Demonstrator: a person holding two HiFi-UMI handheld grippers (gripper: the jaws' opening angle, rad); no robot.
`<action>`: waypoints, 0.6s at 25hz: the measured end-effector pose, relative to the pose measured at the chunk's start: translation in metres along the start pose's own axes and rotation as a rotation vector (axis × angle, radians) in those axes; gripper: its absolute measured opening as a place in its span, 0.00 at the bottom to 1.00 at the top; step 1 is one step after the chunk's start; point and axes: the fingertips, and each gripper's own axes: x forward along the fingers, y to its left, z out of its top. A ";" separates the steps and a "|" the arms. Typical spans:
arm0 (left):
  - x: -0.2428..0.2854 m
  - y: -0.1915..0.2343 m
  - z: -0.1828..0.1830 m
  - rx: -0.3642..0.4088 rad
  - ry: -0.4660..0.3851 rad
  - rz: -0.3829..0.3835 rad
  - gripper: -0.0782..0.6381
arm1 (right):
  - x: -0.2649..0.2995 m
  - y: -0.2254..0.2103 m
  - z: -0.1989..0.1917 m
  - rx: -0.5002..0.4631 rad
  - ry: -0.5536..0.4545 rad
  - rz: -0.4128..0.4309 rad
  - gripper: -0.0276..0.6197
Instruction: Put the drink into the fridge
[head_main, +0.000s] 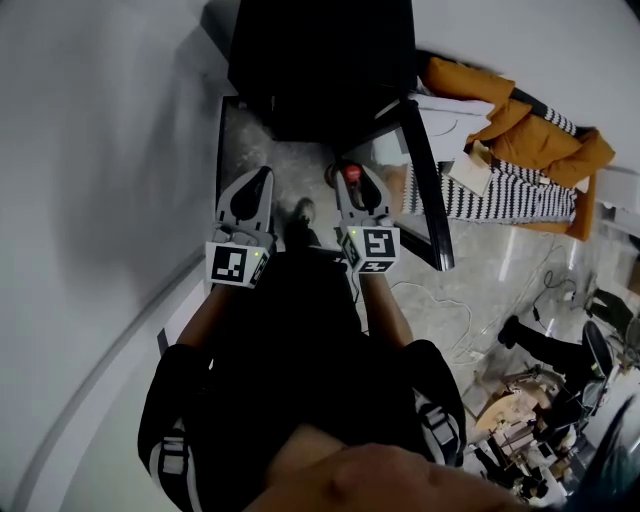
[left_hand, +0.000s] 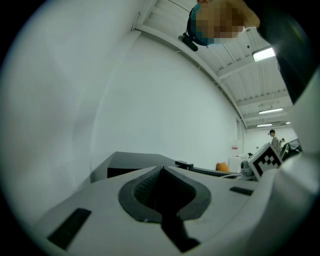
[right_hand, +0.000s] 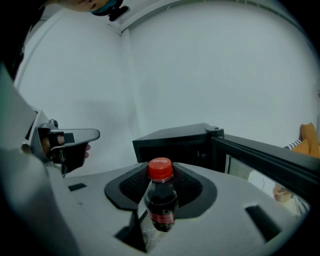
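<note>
A small dark drink bottle (right_hand: 161, 202) with a red cap (head_main: 350, 174) stands upright between the jaws of my right gripper (right_hand: 161, 187), which is shut on it. The black fridge (head_main: 320, 60) lies straight ahead on the floor, and its glass door (head_main: 425, 180) is swung open to the right. The bottle hangs just in front of the fridge's opening (right_hand: 175, 145). My left gripper (head_main: 262, 178) is level with the right one, a little to its left, with its jaws together and nothing in them. In the left gripper view the fridge's top (left_hand: 135, 161) shows beyond the closed jaws.
A white wall (head_main: 90, 200) runs along the left, close to the fridge. An orange jacket (head_main: 520, 125) and striped cloth (head_main: 500, 195) lie behind the open door. Cables (head_main: 450, 300) trail over the floor at right, with equipment (head_main: 560, 400) further right.
</note>
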 end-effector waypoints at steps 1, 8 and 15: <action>0.003 0.001 -0.001 -0.001 -0.001 -0.007 0.12 | 0.003 -0.001 0.001 -0.001 0.000 -0.006 0.25; 0.027 0.008 -0.012 -0.011 0.012 -0.089 0.12 | 0.020 -0.011 -0.005 -0.002 0.007 -0.067 0.25; 0.051 0.036 -0.017 -0.029 0.012 -0.147 0.12 | 0.051 -0.010 -0.007 0.003 0.014 -0.121 0.25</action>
